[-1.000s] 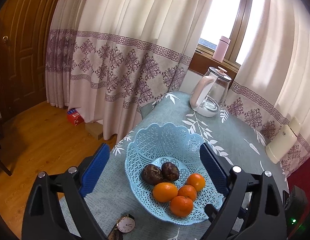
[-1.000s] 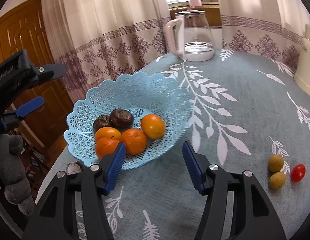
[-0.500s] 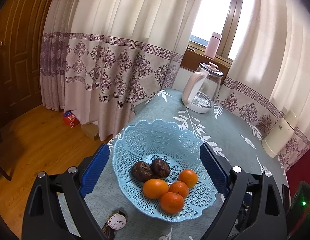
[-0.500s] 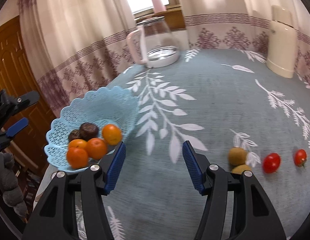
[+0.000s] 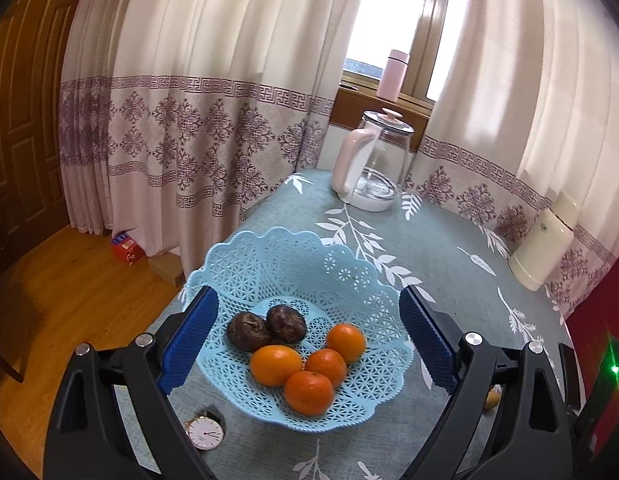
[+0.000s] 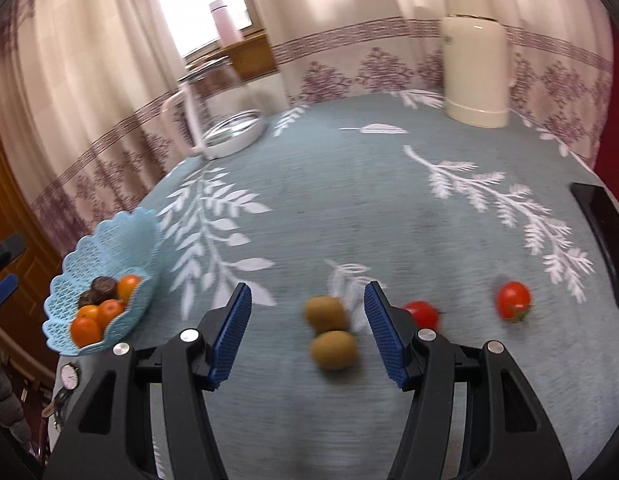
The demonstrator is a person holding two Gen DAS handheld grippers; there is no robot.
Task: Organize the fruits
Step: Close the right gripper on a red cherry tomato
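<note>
Your right gripper [image 6: 307,334] hovered with its jaws spread wide and nothing between the pads. The 2 kiwis [image 6: 329,332] lay on the counter [image 6: 349,208] in line with the gap of those jaws, touching each other. To their right were 2 tomatoes [image 6: 513,302], the nearer one partly hidden behind the right pad. Your left gripper [image 5: 307,340] was also released, its jaws framing the blue basket [image 5: 293,264], which held 4 oranges [image 5: 275,364] and 2 dark fruits [image 5: 247,330]. A watch [image 5: 205,432] lay just beside the basket.
</note>
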